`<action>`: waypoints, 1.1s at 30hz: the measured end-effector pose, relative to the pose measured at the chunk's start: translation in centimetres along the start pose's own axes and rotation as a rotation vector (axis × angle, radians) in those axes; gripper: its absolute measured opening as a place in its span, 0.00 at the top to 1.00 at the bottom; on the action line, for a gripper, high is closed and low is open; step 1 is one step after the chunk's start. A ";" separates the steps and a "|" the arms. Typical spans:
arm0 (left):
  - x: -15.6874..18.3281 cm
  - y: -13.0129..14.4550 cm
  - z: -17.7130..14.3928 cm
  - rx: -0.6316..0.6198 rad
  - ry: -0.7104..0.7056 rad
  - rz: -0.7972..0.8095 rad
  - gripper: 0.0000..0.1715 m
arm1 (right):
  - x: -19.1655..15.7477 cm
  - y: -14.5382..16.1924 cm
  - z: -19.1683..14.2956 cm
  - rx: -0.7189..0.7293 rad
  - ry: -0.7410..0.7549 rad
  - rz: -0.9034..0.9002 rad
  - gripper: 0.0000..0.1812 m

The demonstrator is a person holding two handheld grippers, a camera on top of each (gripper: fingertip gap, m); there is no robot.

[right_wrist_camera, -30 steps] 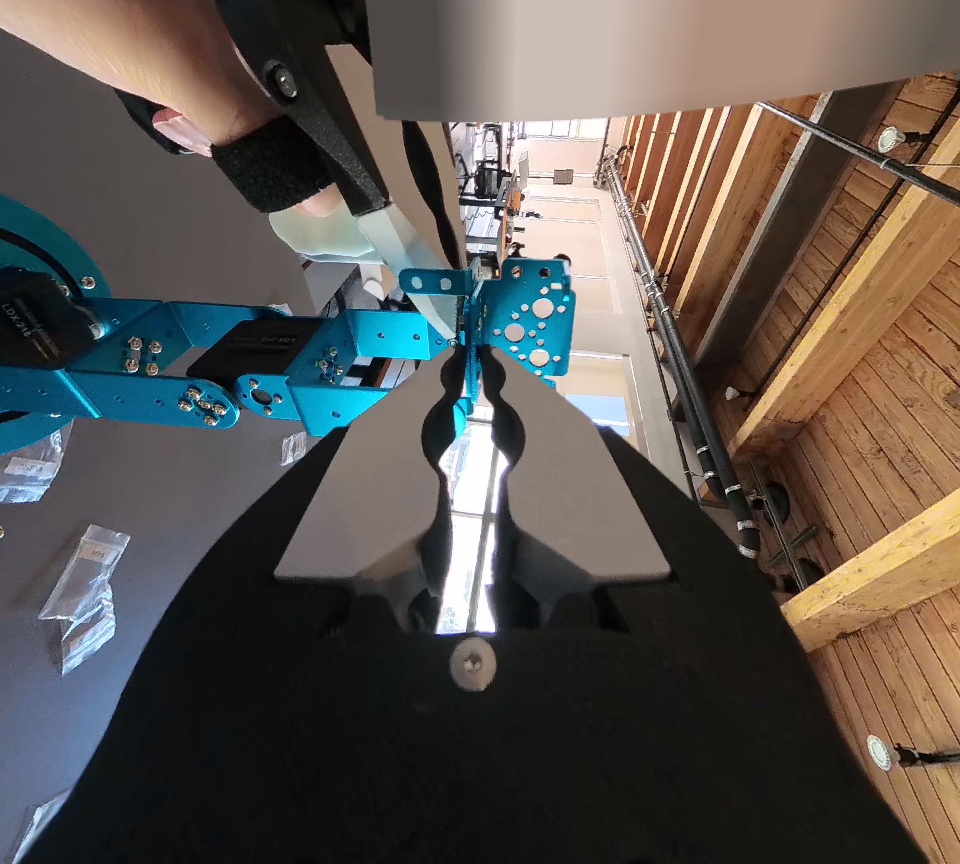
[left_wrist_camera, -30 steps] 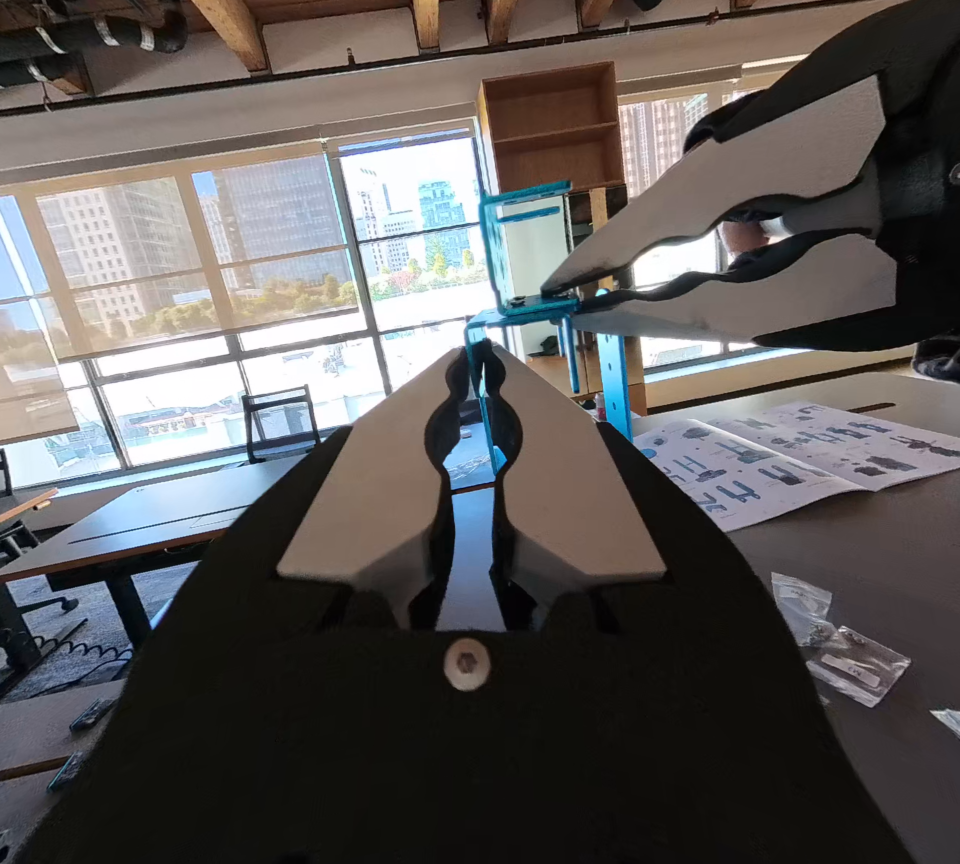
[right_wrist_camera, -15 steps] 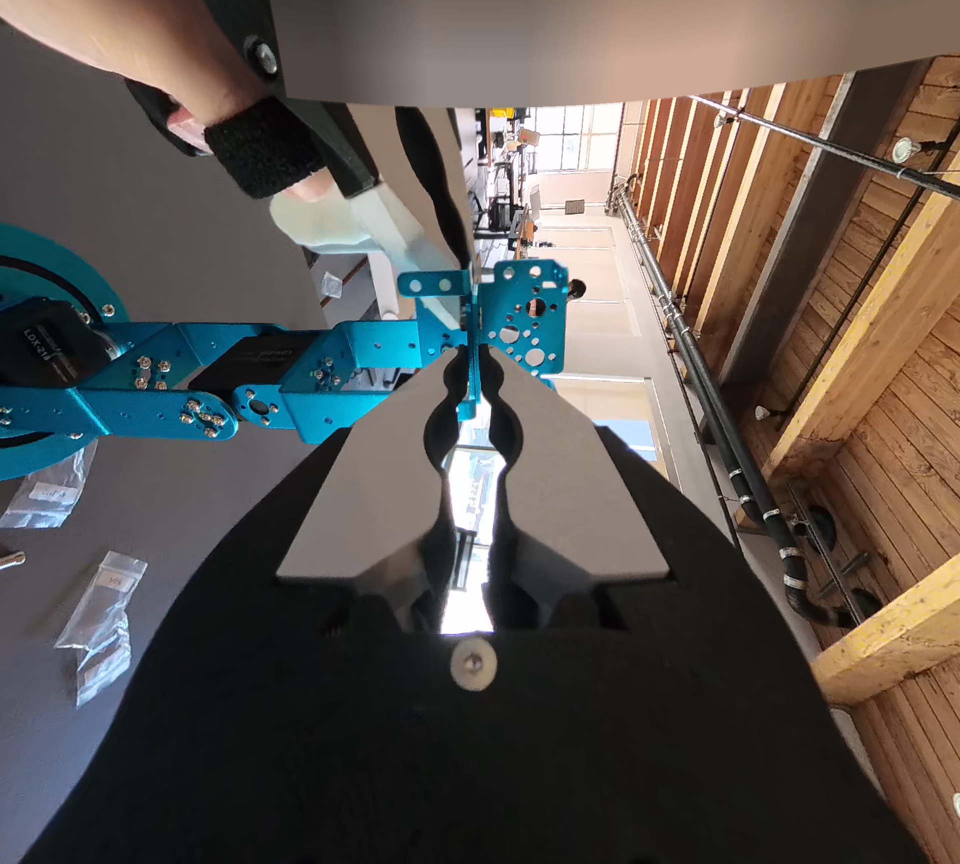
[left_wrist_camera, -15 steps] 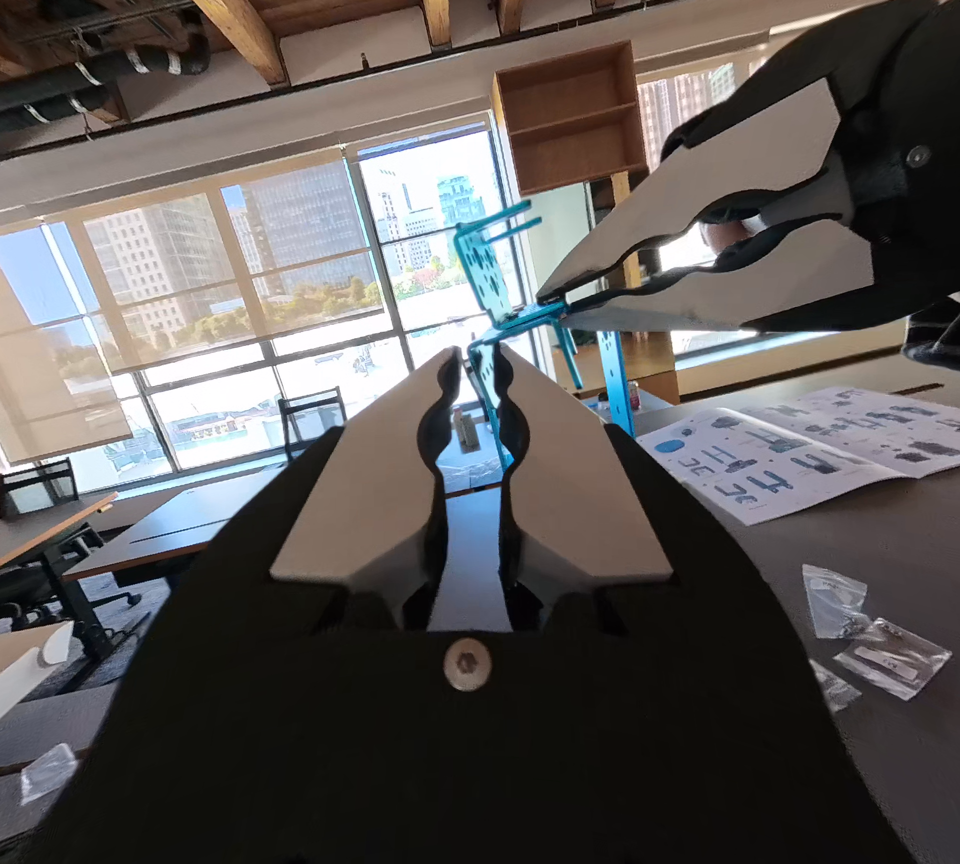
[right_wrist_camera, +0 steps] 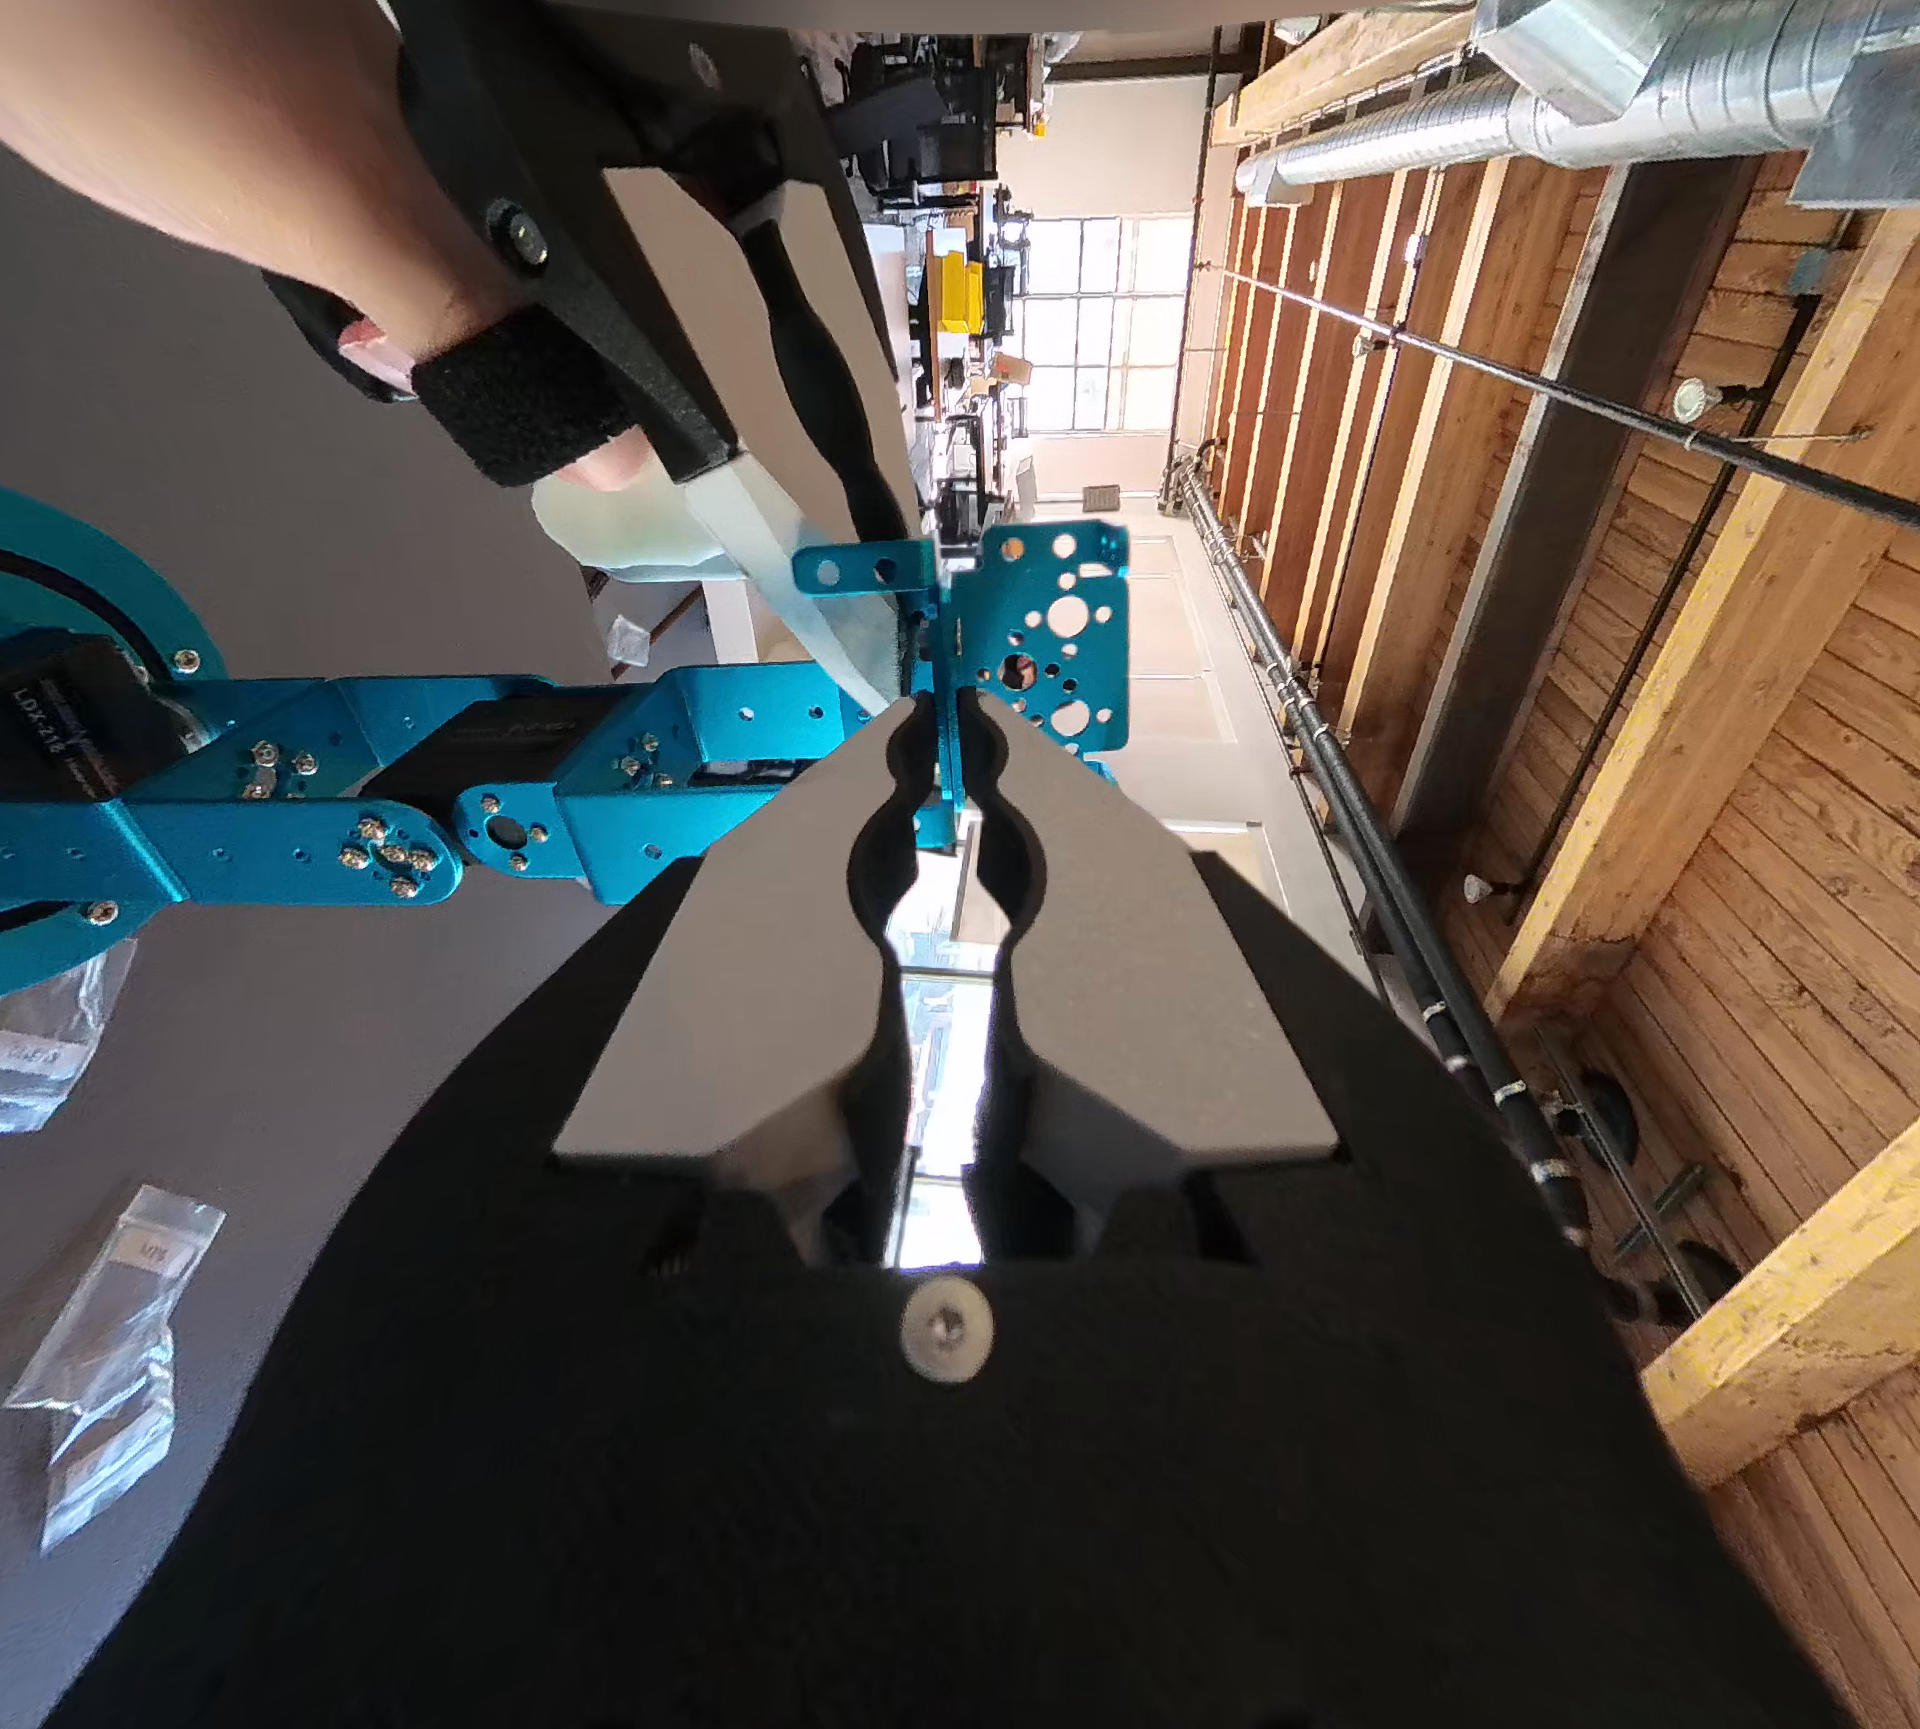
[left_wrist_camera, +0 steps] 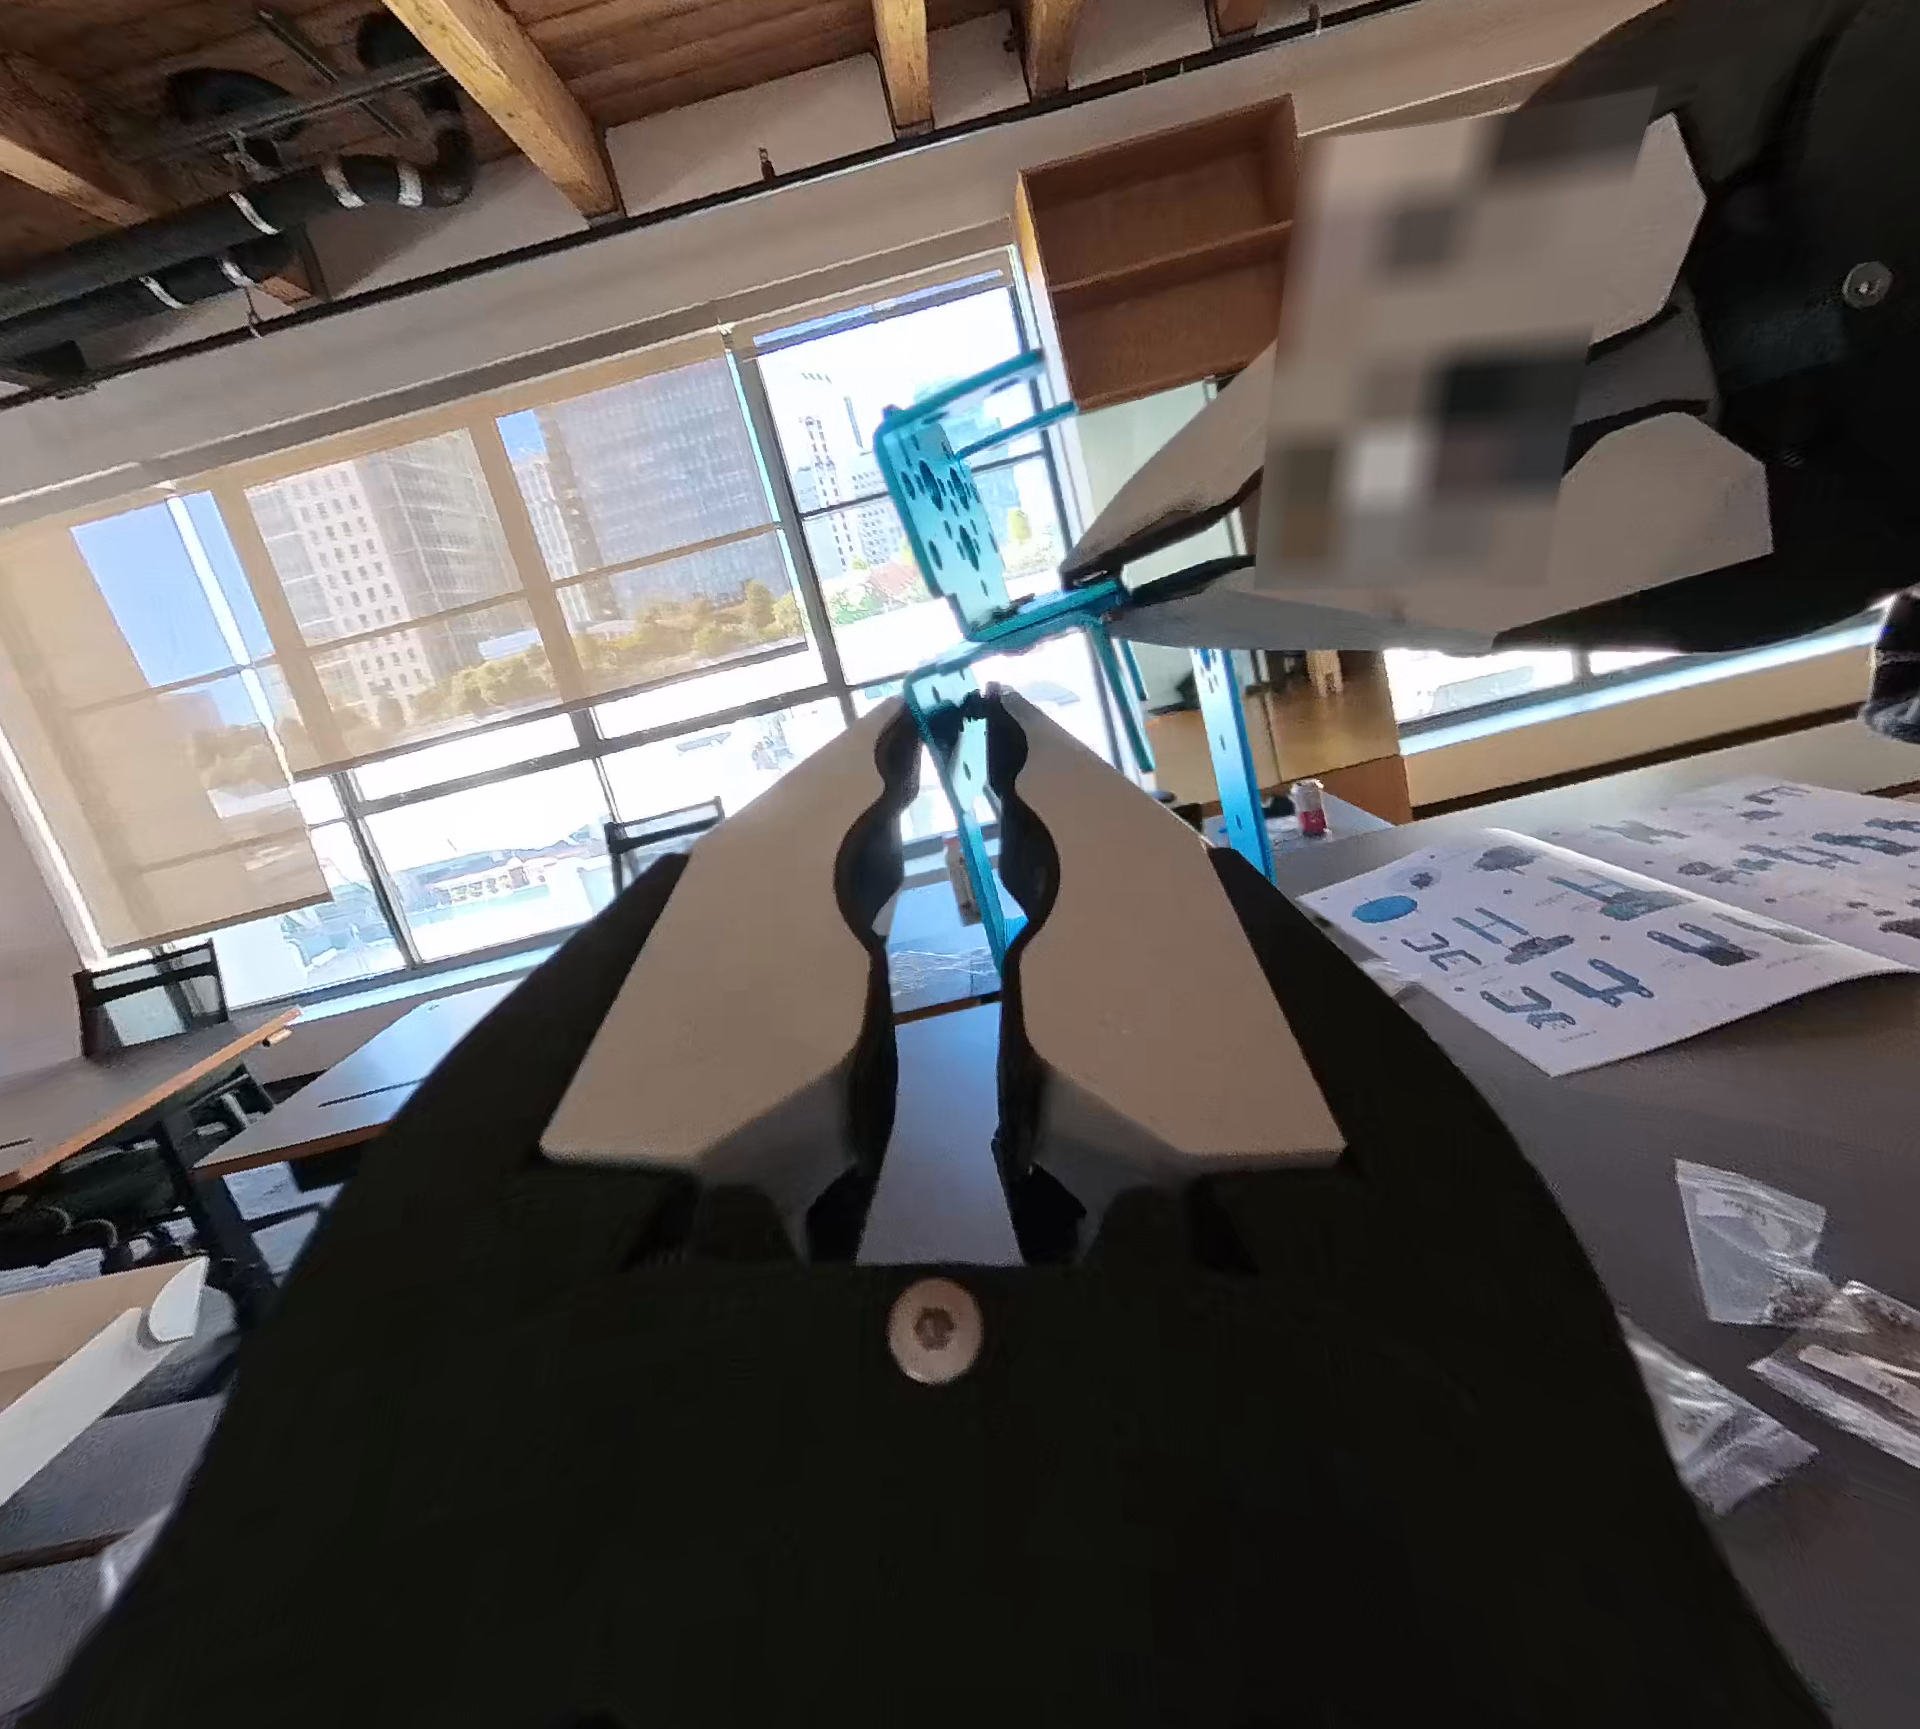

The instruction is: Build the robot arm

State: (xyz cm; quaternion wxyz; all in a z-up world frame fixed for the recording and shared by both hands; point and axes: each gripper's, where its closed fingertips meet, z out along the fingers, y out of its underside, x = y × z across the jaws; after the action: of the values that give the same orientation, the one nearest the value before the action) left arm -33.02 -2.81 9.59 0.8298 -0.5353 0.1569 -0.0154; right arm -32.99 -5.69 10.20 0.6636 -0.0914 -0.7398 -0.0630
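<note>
Bright daylight floods through windows, fisheye bending edges, near surfaces blurred

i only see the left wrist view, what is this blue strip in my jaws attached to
Observer: It is the tip of a jointed blue metal arm that ends in a round blue base.
Operator: where is the right gripper holding
Observer: The right gripper is shut on the edge of the perforated end plate, right beside the left gripper.
Operator: anything near the base
Observer: A black servo sits in the bracket next to it.
</note>
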 end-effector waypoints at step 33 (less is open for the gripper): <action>-0.5 -0.4 -1.7 0.092 -0.063 0.115 0.99 | -0.5 0.2 0.5 -0.016 0.036 -0.055 0.98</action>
State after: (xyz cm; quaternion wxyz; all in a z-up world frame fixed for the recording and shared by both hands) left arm -33.94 -4.43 9.44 0.8576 -0.4869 0.1602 0.0418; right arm -33.37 -5.47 9.70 0.6739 -0.0753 -0.7296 -0.0890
